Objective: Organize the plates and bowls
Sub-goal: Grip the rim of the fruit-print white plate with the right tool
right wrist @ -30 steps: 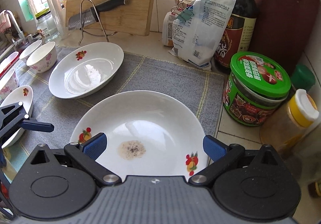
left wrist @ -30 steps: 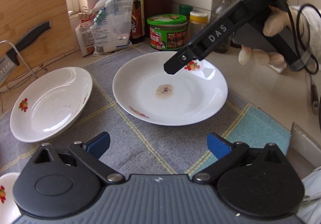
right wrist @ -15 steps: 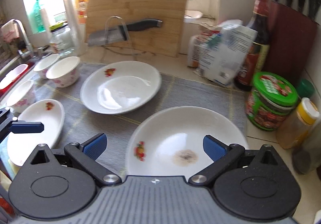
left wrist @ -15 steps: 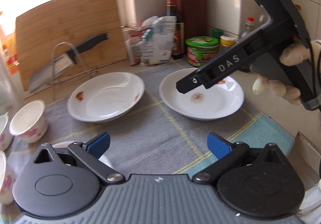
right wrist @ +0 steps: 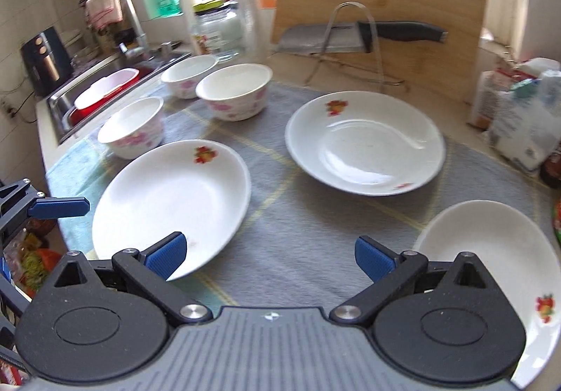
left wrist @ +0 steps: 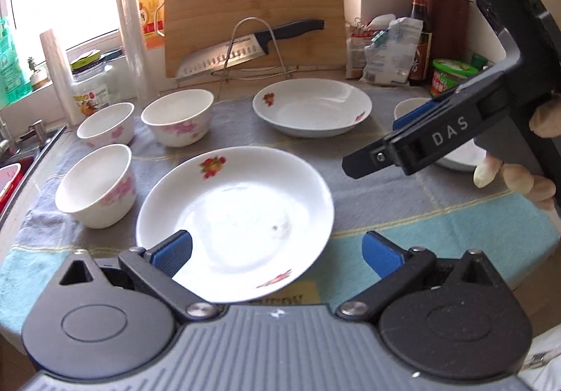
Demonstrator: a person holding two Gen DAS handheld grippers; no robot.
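At the far left, three floral bowls (left wrist: pixel 98 186) stand on the grey mat (left wrist: pixel 403 201) covering the desk, two at the far side (left wrist: pixel 177 117) and one nearer. Right of them, the near plate (left wrist: pixel 235 226) lies flat below the left gripper (left wrist: pixel 277 252); its fingers are released, spread wide and empty, with the left pad over the plate's near rim. The far plate (left wrist: pixel 312 108) sits in front of the cutting board (left wrist: pixel 252 5) and knife (left wrist: pixel 252 45). On the right, the right gripper (right wrist: pixel 270 256) hovers above bare mat, fingers released and empty. A third plate (right wrist: pixel 498 268) lies at the near right, apart from the others.
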